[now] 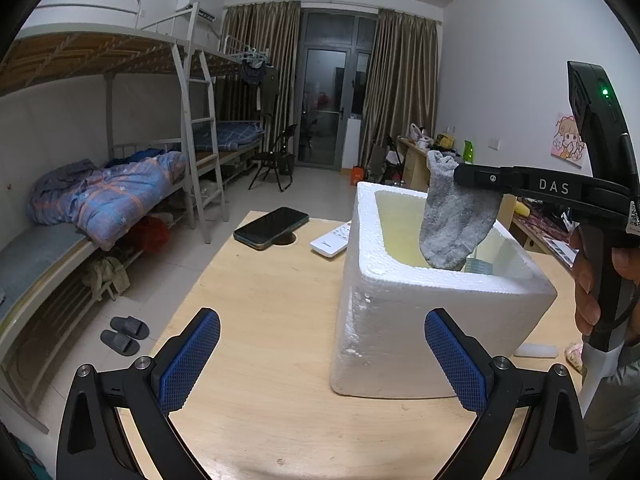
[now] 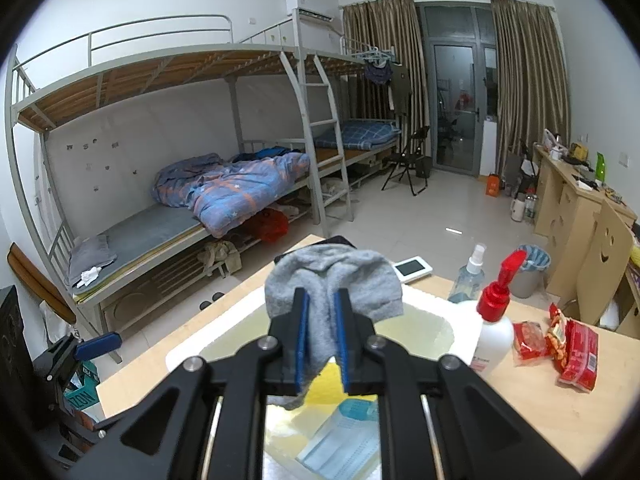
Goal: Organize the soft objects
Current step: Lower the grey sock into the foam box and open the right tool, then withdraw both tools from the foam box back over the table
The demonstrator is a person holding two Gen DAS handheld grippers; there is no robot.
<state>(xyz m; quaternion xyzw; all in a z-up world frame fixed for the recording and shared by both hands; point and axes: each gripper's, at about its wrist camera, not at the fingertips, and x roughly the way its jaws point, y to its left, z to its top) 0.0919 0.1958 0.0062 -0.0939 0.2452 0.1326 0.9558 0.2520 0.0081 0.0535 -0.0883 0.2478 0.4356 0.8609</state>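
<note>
A grey sock (image 1: pixel 452 220) hangs from my right gripper (image 1: pixel 460 172), which comes in from the right with a person's hand (image 1: pixel 588 280) on its handle. In the right wrist view the sock (image 2: pixel 320 276) is bunched between the blue pads of my right gripper (image 2: pixel 322 300), shut on it, directly over the open white foam box (image 2: pixel 188 352). The sock's toe dips just inside the box (image 1: pixel 400 320). My left gripper (image 1: pixel 322 356) stands open low over the wooden table (image 1: pixel 260 300), at the box's near left corner, holding nothing.
A blue mask pack (image 2: pixel 340 440) and something yellow (image 2: pixel 328 384) lie in the box. A black phone (image 1: pixel 272 226) and a white remote (image 1: pixel 330 242) lie behind it. A spray bottle (image 2: pixel 472 272), a red-topped pump bottle (image 2: pixel 494 320) and red snack packets (image 2: pixel 572 352) stand to its right.
</note>
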